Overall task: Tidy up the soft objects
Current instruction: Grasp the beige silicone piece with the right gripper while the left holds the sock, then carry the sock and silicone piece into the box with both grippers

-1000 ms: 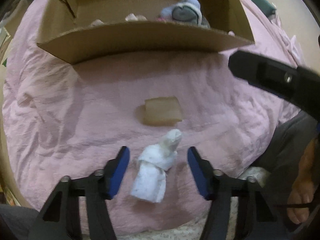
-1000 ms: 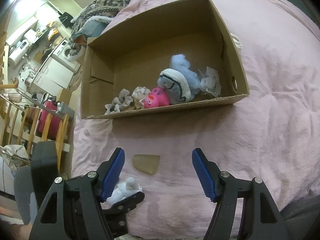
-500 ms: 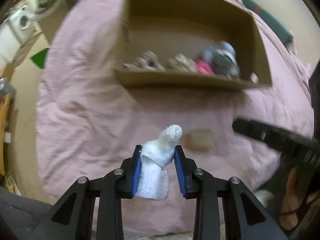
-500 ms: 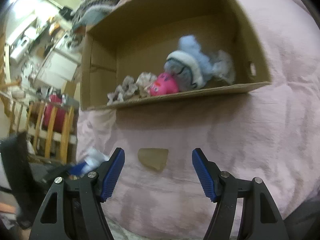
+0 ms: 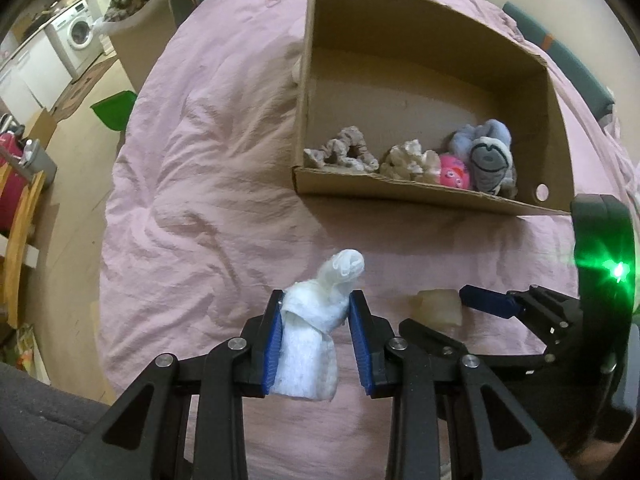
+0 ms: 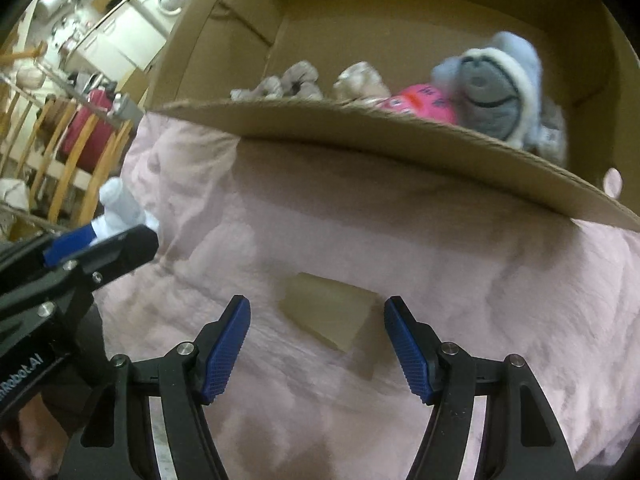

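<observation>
My left gripper (image 5: pixel 316 340) is shut on a white rolled sock (image 5: pixel 316 320) and holds it above the pink bedspread (image 5: pixel 208 184); the sock also shows at the left of the right wrist view (image 6: pixel 118 204). My right gripper (image 6: pixel 318 344) is open, low over the bedspread, its jaws on either side of a beige sponge block (image 6: pixel 330 310), not touching it. The sponge also shows in the left wrist view (image 5: pixel 438 306). A cardboard box (image 5: pixel 420 190) beyond holds a grey-blue plush (image 5: pixel 488 158), a pink toy (image 5: pixel 454 170) and two scrunched cloth pieces (image 5: pixel 344 152).
The box's near wall (image 6: pixel 400 140) rises just past the sponge. The bed edge drops to the floor at the left, with a wooden chair (image 6: pixel 76 152), a red bag (image 6: pixel 86 126) and a washing machine (image 5: pixel 78 36) beyond.
My left gripper closed on the white sock and lifted it off the bedspread. My right gripper moved down and forward until its jaws flank the sponge block.
</observation>
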Tool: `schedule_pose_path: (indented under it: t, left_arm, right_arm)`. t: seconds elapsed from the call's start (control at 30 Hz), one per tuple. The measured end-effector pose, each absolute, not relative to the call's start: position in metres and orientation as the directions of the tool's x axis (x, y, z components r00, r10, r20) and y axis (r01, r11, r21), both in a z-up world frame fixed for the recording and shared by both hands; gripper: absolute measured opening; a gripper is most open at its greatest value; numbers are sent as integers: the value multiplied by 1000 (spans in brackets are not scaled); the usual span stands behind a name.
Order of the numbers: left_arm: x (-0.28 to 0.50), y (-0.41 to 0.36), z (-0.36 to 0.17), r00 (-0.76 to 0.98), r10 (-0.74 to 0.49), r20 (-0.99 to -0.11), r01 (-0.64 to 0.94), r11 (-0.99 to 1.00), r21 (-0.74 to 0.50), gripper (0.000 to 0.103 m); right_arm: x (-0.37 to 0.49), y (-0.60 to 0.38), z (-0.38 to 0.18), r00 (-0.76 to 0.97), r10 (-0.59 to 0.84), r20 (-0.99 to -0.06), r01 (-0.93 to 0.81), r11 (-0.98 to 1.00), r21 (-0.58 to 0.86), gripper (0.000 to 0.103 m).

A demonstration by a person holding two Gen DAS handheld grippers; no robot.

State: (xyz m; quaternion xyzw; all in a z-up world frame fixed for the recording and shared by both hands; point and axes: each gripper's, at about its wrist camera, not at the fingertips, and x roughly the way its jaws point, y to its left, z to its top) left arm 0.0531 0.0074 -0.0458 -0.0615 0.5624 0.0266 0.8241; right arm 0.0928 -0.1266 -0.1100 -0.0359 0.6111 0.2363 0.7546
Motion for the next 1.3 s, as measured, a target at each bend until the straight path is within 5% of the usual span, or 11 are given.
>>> schedule_pose_path:
  t: [0.1,0.17,0.47,1.3]
  left_arm:
    - [55,11,-51,349,-19,-937,-133,989,-70,29]
    - [55,12,-52,345,-17,-938,-138,988,-68,29]
    - [57,11,-54,345,-11,-939,-138,988,-62,29]
    - [52,12,-25,458,-44,-888,-143,982,-123,29]
  right_arm:
    - [91,-121,-113,163,286,-944,-424,884,195,71]
    - [88,-118,-111,171,287,-943,-439,879,188,52]
    - [77,-110,-109,188,276,-943,-499,854,151,16]
    - [71,-160,-43,274,467,-841,-400,850,342,14]
